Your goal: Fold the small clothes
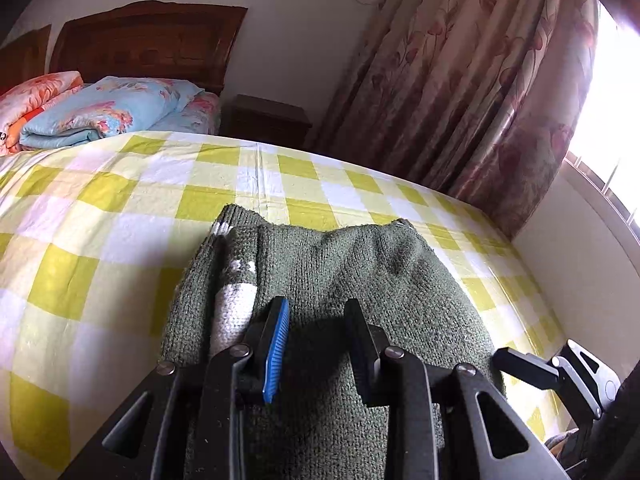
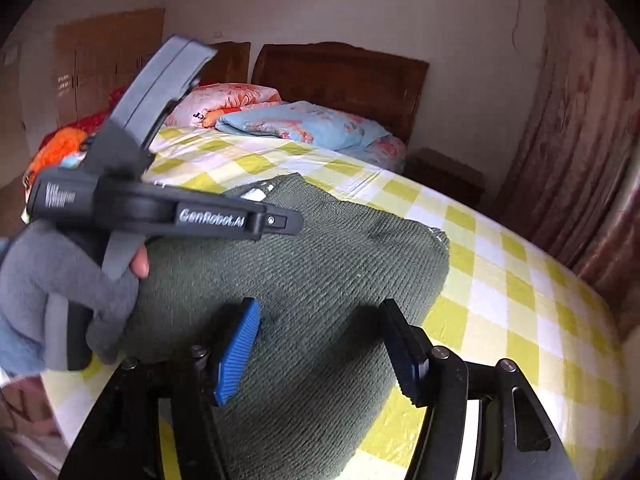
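Note:
A dark green knitted sweater with a white patterned strip lies folded on the yellow-and-white checked bed sheet. My left gripper sits on its near part, jaws narrowly apart and pinching a dark bunched fold of the knit. The right wrist view shows that gripper from the side, held by a gloved hand over the sweater's left side. My right gripper hovers over the sweater's near edge, open wide and holding nothing. One of its fingers shows at the lower right.
Folded quilts, blue and pink, lie by the wooden headboard. A dark nightstand and a floral curtain stand beyond the bed's right edge, next to a bright window.

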Available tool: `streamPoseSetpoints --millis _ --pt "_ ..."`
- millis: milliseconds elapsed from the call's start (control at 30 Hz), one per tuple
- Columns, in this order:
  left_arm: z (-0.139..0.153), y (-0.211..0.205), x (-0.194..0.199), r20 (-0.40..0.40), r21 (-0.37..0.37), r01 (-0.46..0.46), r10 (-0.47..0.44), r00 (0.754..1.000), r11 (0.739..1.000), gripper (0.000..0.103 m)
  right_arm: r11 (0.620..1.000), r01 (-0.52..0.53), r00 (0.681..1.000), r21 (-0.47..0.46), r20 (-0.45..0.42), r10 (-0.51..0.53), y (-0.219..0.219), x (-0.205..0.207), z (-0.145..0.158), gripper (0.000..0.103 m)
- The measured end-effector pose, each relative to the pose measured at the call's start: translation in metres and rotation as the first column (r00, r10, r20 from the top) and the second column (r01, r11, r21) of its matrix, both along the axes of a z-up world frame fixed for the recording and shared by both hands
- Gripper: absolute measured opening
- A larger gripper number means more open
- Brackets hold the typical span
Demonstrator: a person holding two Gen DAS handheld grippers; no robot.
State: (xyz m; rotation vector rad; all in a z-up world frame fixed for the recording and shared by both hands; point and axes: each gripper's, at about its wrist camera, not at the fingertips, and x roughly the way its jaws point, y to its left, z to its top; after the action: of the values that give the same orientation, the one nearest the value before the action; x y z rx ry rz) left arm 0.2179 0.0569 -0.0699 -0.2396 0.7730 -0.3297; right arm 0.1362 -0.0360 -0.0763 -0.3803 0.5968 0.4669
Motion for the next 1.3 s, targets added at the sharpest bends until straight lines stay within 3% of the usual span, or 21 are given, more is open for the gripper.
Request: streamPoseSetpoints --millis 233,367,500,633,700,1167,1300 --pt "0.003 -0.003 -0.003 -0.001 0.027 -0.012 0.012 1.0 1.0 0.03 0.993 0.067 0.995 0.098 -0.082 -0.059 -0.019 -0.012 0.0 0.103" --pt "0.022 -0.01 -0.04 -0.007 0.1 -0.124 0.125 0.992 0.987 0.03 0.989 0.085 0.994 0.117 -0.082 -0.076 -0.024 -0.022 0.005 0.103" --pt "0.041 -0.023 -0.096 0.075 0.151 -0.088 0.077 0.994 0.985 0.03 0.985 0.085 0.996 0.148 -0.034 -0.081 -0.03 -0.04 0.012 0.103" --pt "0.016 -0.029 -0.108 0.038 0.262 -0.064 0.056 0.998 0.963 0.031 0.979 0.106 0.993 0.174 -0.061 -0.097 -0.037 -0.038 0.005 0.103" --pt "0.012 -0.024 -0.113 0.087 0.243 -0.058 0.038 0.996 0.968 0.032 0.977 0.114 0.991 0.181 -0.087 -0.1 -0.039 -0.035 -0.002 0.103" --pt "0.013 -0.021 -0.115 0.082 0.238 -0.033 0.014 0.997 0.971 0.033 0.977 0.12 0.982 0.174 -0.164 -0.091 -0.044 -0.028 -0.013 0.103" --pt "0.029 -0.008 -0.145 0.125 0.207 -0.063 0.037 0.991 0.976 0.033 0.982 0.114 0.973 0.149 -0.215 -0.08 -0.052 -0.046 -0.007 0.103"
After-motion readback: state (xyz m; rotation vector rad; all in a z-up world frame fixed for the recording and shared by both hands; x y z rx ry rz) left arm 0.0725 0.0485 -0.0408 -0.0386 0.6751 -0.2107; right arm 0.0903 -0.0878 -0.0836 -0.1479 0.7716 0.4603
